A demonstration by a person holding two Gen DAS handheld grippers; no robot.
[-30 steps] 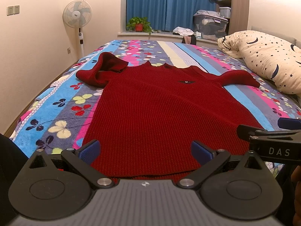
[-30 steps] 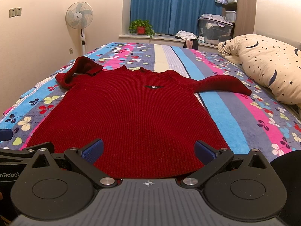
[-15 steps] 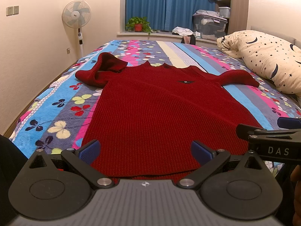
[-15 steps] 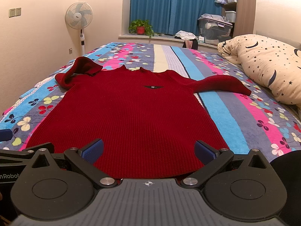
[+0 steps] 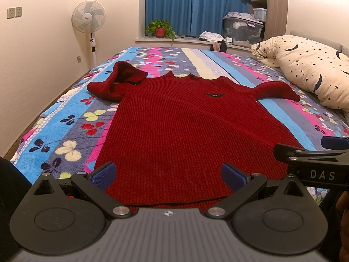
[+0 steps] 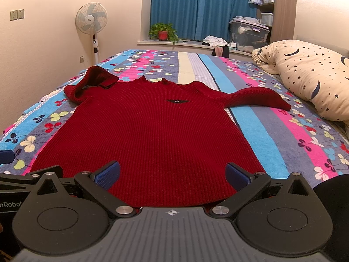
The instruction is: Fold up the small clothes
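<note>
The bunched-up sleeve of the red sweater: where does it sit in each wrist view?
Left wrist: the bunched sleeve lies upper left of centre, beside the sweater's shoulder.
Right wrist: the same sleeve sits further left, at similar height.
Shared landmark: the standing fan behind it against the wall.

The left gripper [image 5: 168, 173] occupies the lower part of the left wrist view, level and pointing forward. Its jaws stand wide apart, with nothing between them. The blue pads [image 5: 103, 172] sit at the lower left and lower right of centre, on black linkage arms. The right gripper [image 6: 172, 173] occupies the lower part of the right wrist view in the same pose: level, jaws spread wide, holding nothing. In the left wrist view, part of the right gripper shows at the right edge, level with the left one and just beside it. A bit of a hand [image 5: 343, 203] shows at the lower right edge.
</note>
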